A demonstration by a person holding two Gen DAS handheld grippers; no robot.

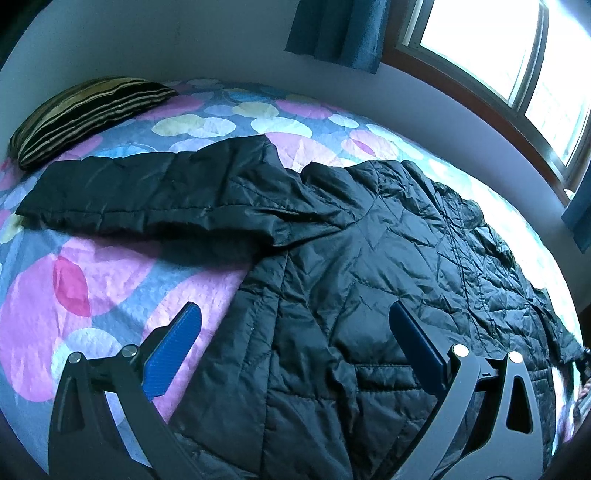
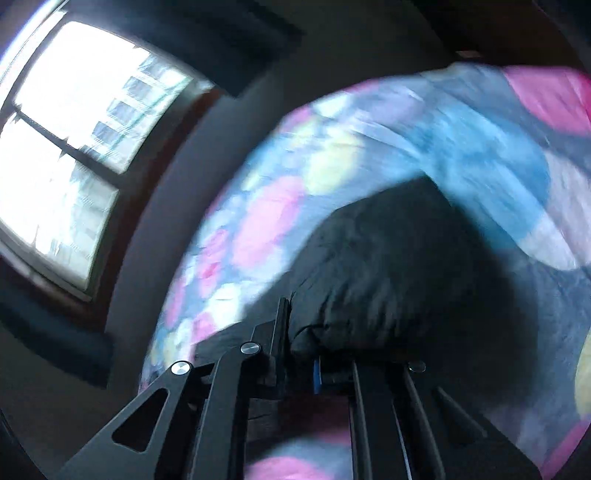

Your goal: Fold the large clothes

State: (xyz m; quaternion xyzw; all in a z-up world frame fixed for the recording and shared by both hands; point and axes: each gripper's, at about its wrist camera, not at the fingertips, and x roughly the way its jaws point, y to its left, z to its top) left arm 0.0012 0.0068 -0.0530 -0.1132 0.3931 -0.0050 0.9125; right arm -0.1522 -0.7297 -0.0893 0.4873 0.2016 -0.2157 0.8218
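Note:
A black quilted jacket [image 1: 369, 258] lies spread on the bed, one sleeve [image 1: 147, 192] stretched out to the left. My left gripper [image 1: 295, 317] is open just above the jacket's near part, its blue pads [image 1: 173, 354] wide apart and empty. In the blurred right wrist view my right gripper [image 2: 295, 332] is shut on a bunched part of the black jacket [image 2: 388, 280] and holds it above the bedspread.
The bed has a bedspread [image 1: 110, 280] with pink, blue and yellow circles. A striped pillow [image 1: 85, 114] lies at the far left corner. A wall with a window [image 1: 517, 66] and blue curtains [image 1: 332, 33] runs along the far side.

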